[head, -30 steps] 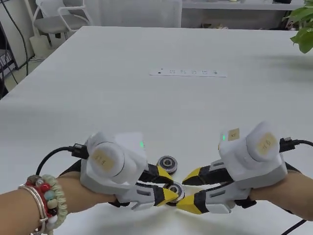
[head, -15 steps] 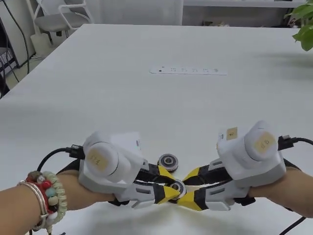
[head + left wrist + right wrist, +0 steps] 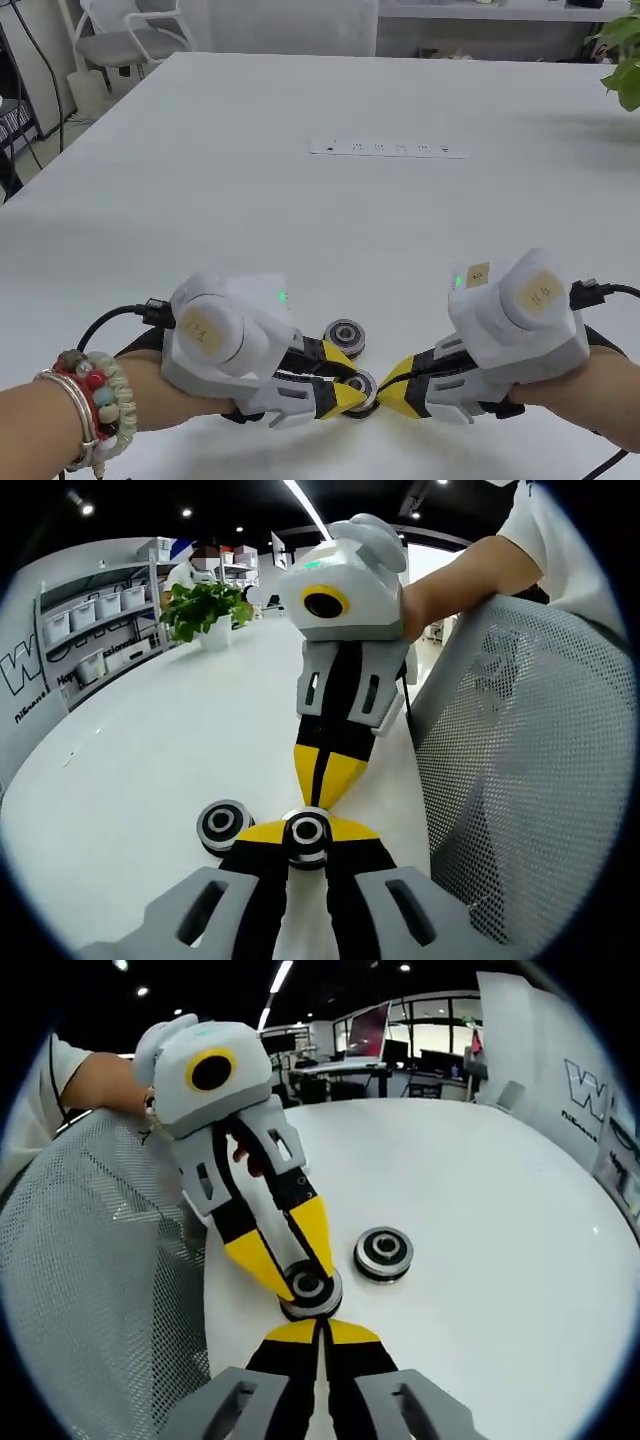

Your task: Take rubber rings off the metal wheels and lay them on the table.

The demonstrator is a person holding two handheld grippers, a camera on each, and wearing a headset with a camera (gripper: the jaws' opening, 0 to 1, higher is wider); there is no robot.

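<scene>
A small metal wheel [image 3: 360, 385] with a dark rubber ring sits between the yellow tips of my left gripper [image 3: 348, 392], which is shut on it just above the white table [image 3: 300, 200]. In the left gripper view the wheel [image 3: 307, 833] lies between my jaws. My right gripper [image 3: 388, 395] comes from the opposite side, jaws shut, with its tips pinched on the rim of the wheel [image 3: 311, 1288]. A second wheel [image 3: 344, 335] lies flat on the table just behind; it also appears as the second wheel [image 3: 222, 822] and the second wheel [image 3: 384, 1252].
A white power strip [image 3: 387, 149] lies mid-table, farther away. A plant [image 3: 622, 60] stands at the far right and a chair [image 3: 125, 30] at the far left. A grey mesh chair back [image 3: 510, 760] is close behind the grippers, near the table's front edge.
The right gripper's jaws, apart one second ago, have come together on the rim of the held wheel. The left gripper kept its hold and barely moved.
</scene>
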